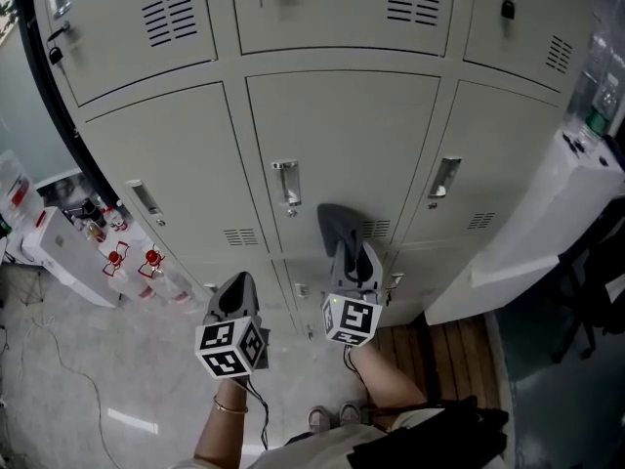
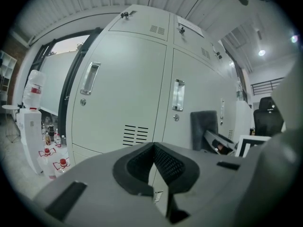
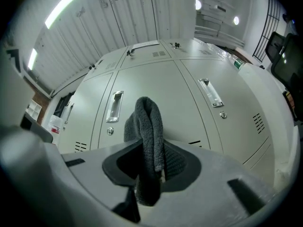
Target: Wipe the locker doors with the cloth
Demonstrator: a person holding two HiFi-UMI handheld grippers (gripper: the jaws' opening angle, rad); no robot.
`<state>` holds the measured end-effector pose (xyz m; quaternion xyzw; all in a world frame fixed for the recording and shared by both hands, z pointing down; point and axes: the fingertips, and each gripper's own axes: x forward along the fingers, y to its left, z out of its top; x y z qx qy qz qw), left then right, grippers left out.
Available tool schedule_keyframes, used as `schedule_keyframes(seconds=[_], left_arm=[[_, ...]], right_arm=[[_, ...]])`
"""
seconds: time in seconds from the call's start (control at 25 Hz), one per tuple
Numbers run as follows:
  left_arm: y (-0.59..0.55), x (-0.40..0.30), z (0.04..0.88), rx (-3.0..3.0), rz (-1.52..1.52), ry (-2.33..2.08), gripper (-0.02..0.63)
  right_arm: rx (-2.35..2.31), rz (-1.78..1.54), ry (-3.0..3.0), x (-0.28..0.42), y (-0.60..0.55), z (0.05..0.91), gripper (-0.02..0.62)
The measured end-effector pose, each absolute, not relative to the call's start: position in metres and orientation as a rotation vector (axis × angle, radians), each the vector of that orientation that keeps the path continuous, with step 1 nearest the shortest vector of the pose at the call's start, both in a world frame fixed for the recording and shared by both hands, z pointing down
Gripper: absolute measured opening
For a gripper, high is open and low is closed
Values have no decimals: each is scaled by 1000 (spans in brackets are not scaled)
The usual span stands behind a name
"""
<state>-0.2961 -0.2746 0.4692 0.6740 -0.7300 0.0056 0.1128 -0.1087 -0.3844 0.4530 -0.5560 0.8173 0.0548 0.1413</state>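
Beige locker doors (image 1: 342, 135) fill the head view, each with a metal handle (image 1: 286, 184). A dark grey cloth (image 1: 337, 228) stands up from my right gripper (image 1: 354, 260), which is shut on it. The cloth is in front of the lower right part of the middle door, beside its vent (image 1: 376, 229); whether it touches the door I cannot tell. In the right gripper view the cloth (image 3: 147, 136) is folded over between the jaws of the right gripper (image 3: 150, 167). My left gripper (image 1: 235, 293) hangs lower left, shut on nothing, its jaws together (image 2: 154, 163). From there the cloth (image 2: 204, 126) shows at the right.
Red-capped water bottles (image 1: 132, 260) and a white box (image 1: 54, 252) stand on the floor at the left. A white cabinet (image 1: 547, 213) stands at the right, with a black chair (image 1: 598, 281) beyond it. Wooden slats (image 1: 439, 345) lie by the person's feet (image 1: 332, 416).
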Motion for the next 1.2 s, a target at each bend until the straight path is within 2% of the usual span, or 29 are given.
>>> schedule_keyframes(seconds=[1.2], left_arm=[[-295,-236,456,2068,47,-2082,3]], right_arm=[[-1850,81,2143,22,-421,457,78]])
